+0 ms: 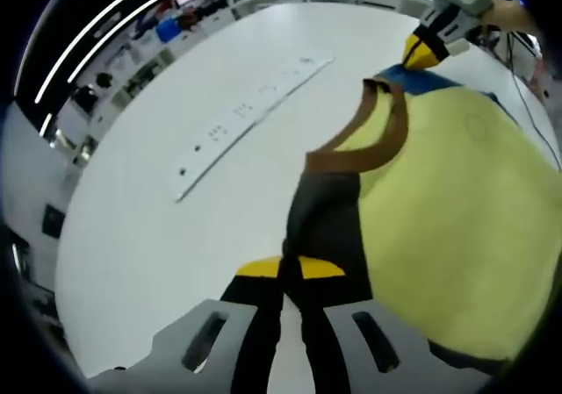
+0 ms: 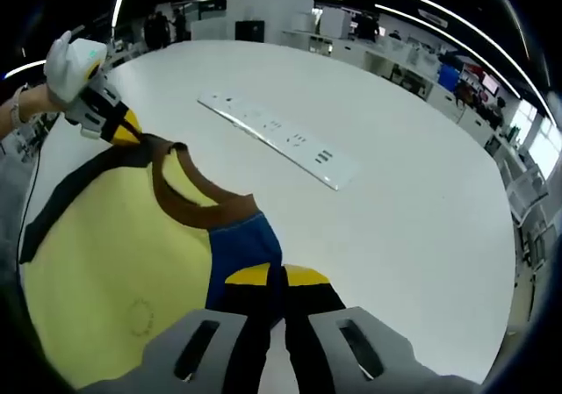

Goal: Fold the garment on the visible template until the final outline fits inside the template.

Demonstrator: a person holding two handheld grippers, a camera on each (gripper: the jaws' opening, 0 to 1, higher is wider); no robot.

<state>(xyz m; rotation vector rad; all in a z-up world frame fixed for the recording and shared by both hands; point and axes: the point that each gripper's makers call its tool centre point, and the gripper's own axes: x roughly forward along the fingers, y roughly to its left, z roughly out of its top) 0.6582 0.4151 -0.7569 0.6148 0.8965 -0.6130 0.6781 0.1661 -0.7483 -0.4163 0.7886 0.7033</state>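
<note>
On the white round table (image 1: 176,104), a yellow garment (image 1: 457,227) is lifted at its top edge by both claws. In the left gripper view, left claw (image 1: 291,269) is pressed together on a dark shoulder panel (image 1: 325,218) of the garment, yellow-tipped jaws closed with fabric between them; brown neckline trim (image 1: 386,139) curves away from the pinch toward the right claw (image 1: 424,53), seen at upper right, which grips the far blue shoulder (image 1: 421,80). In the right gripper view, right claw (image 2: 278,276) is pinching the blue shoulder (image 2: 244,247), jaws shut on the cloth; the brown neckline trim (image 2: 198,203) loops from there up to the left claw (image 2: 118,126) at upper left, held by a person's hand, pinching the dark shoulder panel (image 2: 79,183). The yellow body of the garment (image 2: 105,271) spreads below the trim, with a faint round mark on it. A long white strip with small dark markings (image 2: 281,135) lies flat on the table, well apart from the garment, also seen in the left gripper view (image 1: 250,113). Office furniture and ceiling light lines sit beyond the table edge. Cannot tell where the template is.
</note>
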